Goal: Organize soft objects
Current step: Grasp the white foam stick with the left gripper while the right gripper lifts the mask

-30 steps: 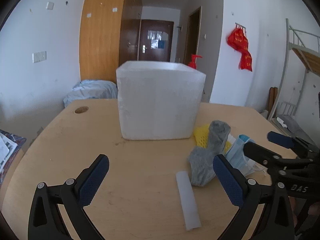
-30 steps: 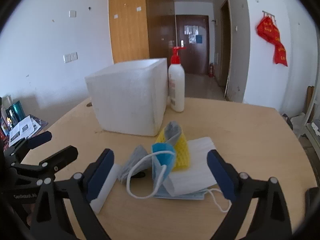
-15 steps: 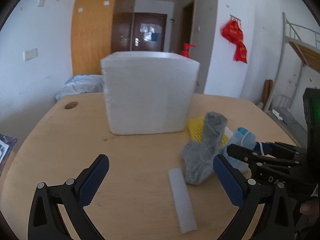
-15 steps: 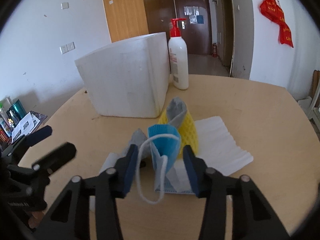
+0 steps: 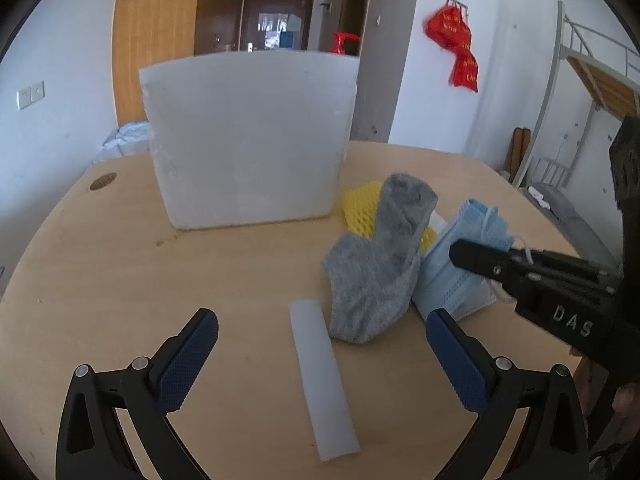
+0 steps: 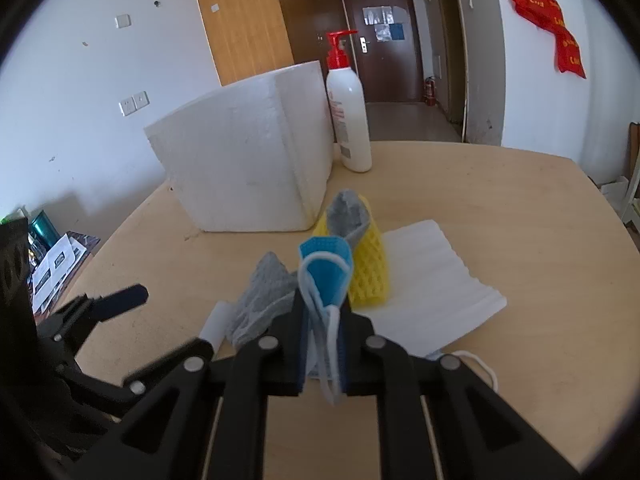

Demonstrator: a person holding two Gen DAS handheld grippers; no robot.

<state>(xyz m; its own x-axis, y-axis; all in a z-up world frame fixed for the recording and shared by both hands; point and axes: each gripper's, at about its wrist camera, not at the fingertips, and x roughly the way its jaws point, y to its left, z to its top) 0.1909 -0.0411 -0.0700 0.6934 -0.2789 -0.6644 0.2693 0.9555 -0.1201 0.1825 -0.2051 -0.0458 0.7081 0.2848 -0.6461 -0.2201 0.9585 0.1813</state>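
Observation:
My right gripper point(image 6: 324, 312) is shut on a blue face mask point(image 6: 326, 276), folded upright between its pads; it also shows in the left wrist view point(image 5: 452, 276). A grey sock point(image 5: 376, 264) lies over a yellow foam net point(image 5: 360, 208) beside the mask. A white foam sheet point(image 6: 432, 292) lies under them. My left gripper point(image 5: 320, 356) is open and empty, low over the table, with a white foam strip point(image 5: 322, 376) between its fingers. A white foam box point(image 5: 248, 136) stands behind.
A white pump bottle with a red top point(image 6: 348, 116) stands behind the foam box's right corner. The round wooden table point(image 5: 120, 280) has a cable hole point(image 5: 103, 181) at the far left. Papers and a cup point(image 6: 48, 256) sit beyond the left edge.
My right gripper has closed from wide open onto the blue mask. My left gripper has moved forward toward the sock and box, staying open.

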